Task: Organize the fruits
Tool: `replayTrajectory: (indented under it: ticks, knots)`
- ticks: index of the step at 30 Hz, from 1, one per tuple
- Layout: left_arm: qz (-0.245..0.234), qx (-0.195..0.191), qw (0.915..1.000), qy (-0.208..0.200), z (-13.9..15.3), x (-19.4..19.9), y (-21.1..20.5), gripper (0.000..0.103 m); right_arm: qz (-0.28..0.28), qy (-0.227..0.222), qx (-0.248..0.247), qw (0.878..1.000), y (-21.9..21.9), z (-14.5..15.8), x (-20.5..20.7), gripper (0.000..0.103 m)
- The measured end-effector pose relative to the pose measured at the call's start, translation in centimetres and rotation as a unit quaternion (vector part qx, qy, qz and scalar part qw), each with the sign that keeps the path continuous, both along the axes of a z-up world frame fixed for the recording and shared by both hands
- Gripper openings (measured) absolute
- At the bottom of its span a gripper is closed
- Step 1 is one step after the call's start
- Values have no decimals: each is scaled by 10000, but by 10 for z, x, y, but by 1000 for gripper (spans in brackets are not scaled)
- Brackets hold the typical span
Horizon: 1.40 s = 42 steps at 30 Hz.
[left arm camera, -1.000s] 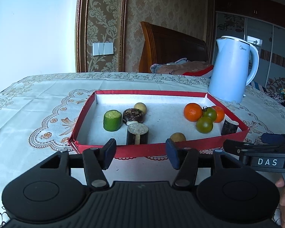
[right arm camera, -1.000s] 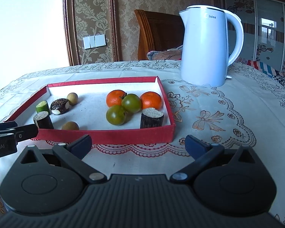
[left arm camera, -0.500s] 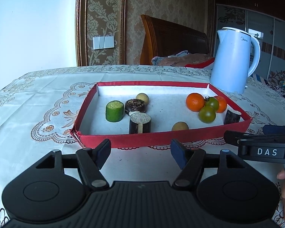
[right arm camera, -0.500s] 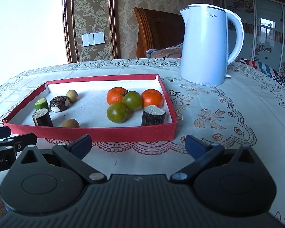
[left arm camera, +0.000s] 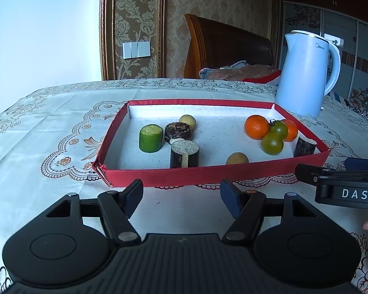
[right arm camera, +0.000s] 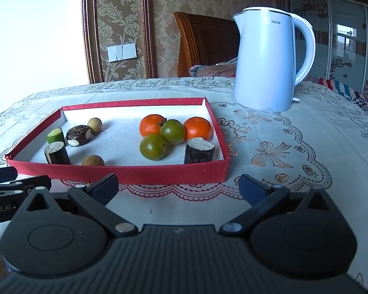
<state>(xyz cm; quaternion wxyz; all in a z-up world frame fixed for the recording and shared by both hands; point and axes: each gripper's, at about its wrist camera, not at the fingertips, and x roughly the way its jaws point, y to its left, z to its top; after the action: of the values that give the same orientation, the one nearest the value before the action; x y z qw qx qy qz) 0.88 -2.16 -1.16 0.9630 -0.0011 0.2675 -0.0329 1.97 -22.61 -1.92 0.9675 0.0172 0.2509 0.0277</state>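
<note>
Embroidered cream tablecloth (left arm camera: 49,127) is covering the table where both tools are hovering short of a shallow red cardboard tray (left arm camera: 208,172). Nearest, the left gripper (left arm camera: 181,194) is showing jaws that have just been widening, parted about halfway, nothing between them; the right gripper (right arm camera: 179,186) is standing wide, also empty. Inside the tray are lying two dark cane segments (left arm camera: 184,154), two tan round longans (left arm camera: 236,158), one green cucumber stub (left arm camera: 151,138), one brown chestnut-like piece (left arm camera: 178,132), two green tomatoes (right arm camera: 152,147) and two orange tangerines (right arm camera: 151,125). Beyond, one pale blue electric kettle (right arm camera: 267,61) is standing.
</note>
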Motion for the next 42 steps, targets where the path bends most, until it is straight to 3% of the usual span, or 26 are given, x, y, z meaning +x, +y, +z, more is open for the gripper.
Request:
replayTrajectory:
  ticks: [8, 11, 35, 42]
  knots:
    - [48, 34, 10000, 8, 0, 0, 0, 70, 2, -17, 0, 10000, 0, 0, -1, 103]
    - [64, 56, 10000, -23, 0, -1, 0, 78, 5, -25, -4, 10000, 0, 0, -1, 103]
    - [91, 102, 9999, -51, 1, 0, 0, 78, 15, -29, -8, 10000, 0, 1, -2, 103]
    - [167, 315, 9993, -124, 1, -2, -4, 79, 27, -11, -17, 10000, 1, 1, -2, 103]
